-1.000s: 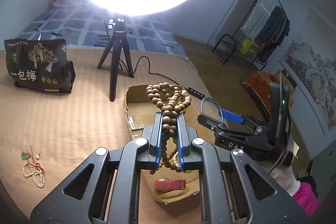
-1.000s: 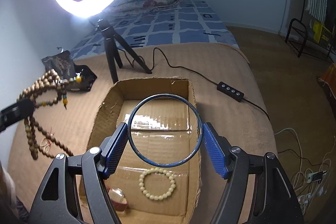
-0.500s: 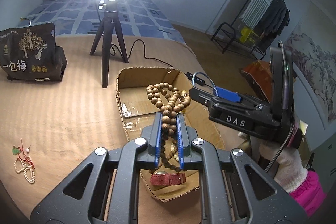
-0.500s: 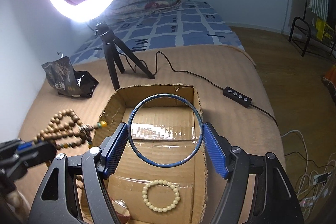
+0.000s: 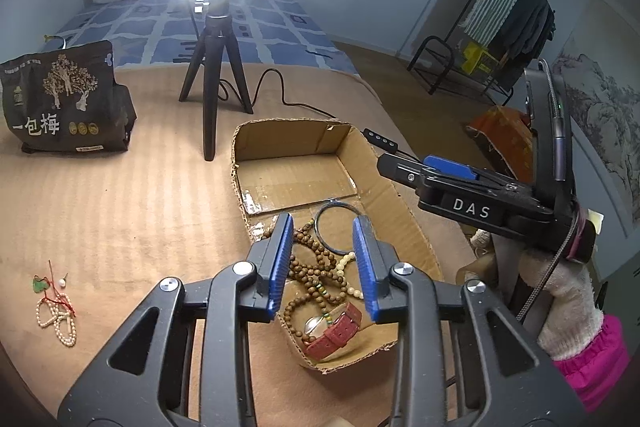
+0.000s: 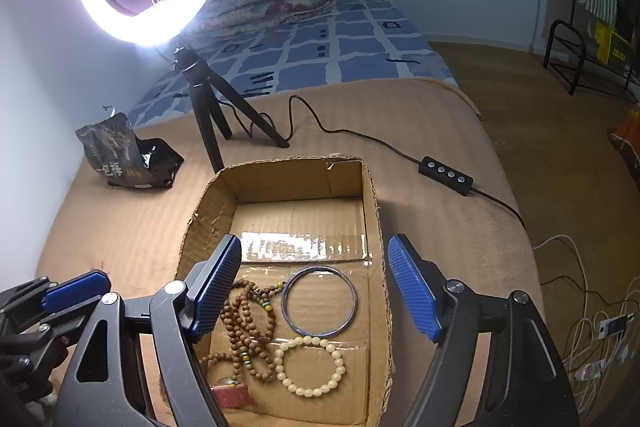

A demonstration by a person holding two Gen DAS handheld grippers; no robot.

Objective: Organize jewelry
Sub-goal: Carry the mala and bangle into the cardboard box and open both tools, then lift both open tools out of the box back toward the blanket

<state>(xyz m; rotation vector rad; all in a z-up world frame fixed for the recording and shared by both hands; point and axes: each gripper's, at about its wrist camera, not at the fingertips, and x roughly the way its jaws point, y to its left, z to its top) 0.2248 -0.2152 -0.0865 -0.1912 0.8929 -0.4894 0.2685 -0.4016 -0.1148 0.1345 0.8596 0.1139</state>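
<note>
An open cardboard box (image 5: 400,211) (image 6: 200,223) lies on the tan bed cover. In it lie a brown wooden bead string (image 5: 316,267) (image 6: 244,323), a blue bangle (image 5: 326,217) (image 6: 318,301), a cream bead bracelet (image 6: 310,367) and a red-strapped watch (image 5: 332,331) (image 6: 230,393). My left gripper (image 5: 323,267) is open and empty above the box's near end. My right gripper (image 6: 316,287) is open and empty above the box; it shows from the side in the left wrist view (image 5: 460,179). A pearl string with a red cord and green charm (image 5: 54,303) lies on the cover at the left.
A ring light on a black tripod (image 5: 214,67) (image 6: 204,103) stands behind the box, its cable and remote (image 6: 446,175) trailing right. A dark snack bag (image 5: 64,99) (image 6: 124,159) sits at the back left. The bed edge and cables on the floor (image 6: 592,327) are to the right.
My left gripper opened and dropped the wooden bead string into the box. My right gripper opened and dropped the blue bangle into the box.
</note>
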